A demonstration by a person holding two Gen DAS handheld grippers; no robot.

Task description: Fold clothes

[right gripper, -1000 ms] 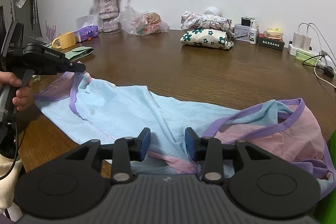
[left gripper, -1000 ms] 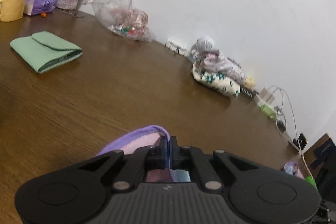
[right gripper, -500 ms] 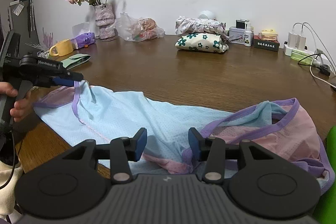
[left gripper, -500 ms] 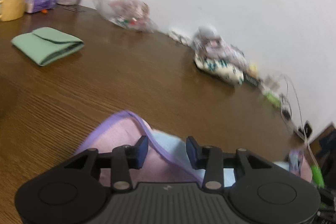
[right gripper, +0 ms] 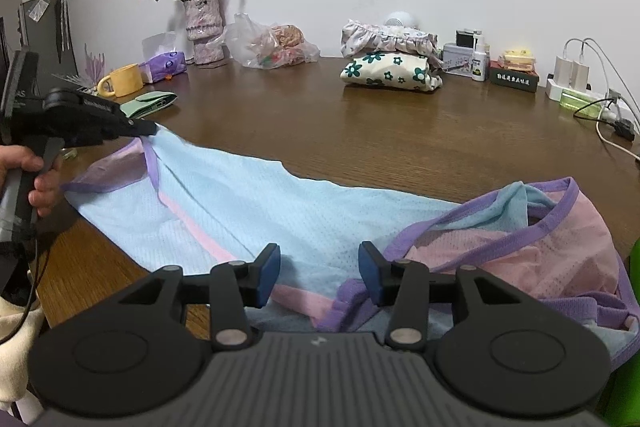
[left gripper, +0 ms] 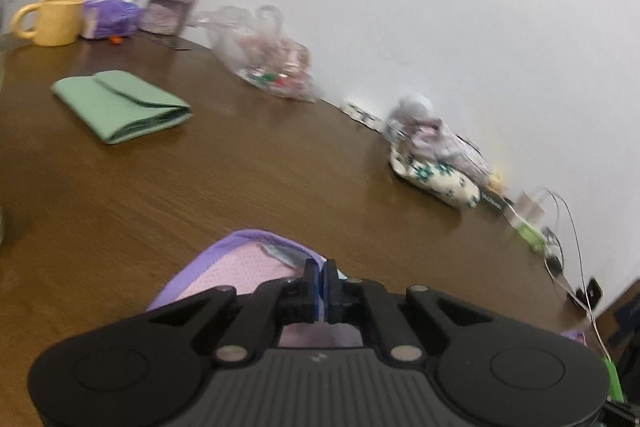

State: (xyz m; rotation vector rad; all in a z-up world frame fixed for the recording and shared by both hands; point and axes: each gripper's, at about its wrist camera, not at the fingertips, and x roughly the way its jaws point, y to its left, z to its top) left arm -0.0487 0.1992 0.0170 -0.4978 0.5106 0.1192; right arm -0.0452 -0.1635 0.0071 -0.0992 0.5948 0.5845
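**Left jaws clamp back onto the shirt's corner as the right waits open**

Left wrist view: my left gripper (left gripper: 320,277) has just re-bitten. Half a second ago its jaws stood apart over the purple-trimmed pink sleeve (left gripper: 236,273); now they are pressed together with the purple hem pinched between the pads, at 6 o'clock in the picture. A folded green cloth (left gripper: 120,105) sits at 10 o'clock on the wooden table (left gripper: 280,179), with a yellow mug (left gripper: 50,21) beyond it.

Right wrist view: my right gripper (right gripper: 318,273) hangs with jaws about half open, holding nothing, above the pale blue shirt (right gripper: 256,203) where the pink seam meets the purple trim. It has widened slightly over the last second and not moved. At 9 o'clock the left gripper, in a person's hand (right gripper: 34,173), lifts the far corner slightly off the table. The shirt lies spread across the near edge, unfolded.

I read this as a regrasp: one corner secured, the other yet to be taken before any fold begins.
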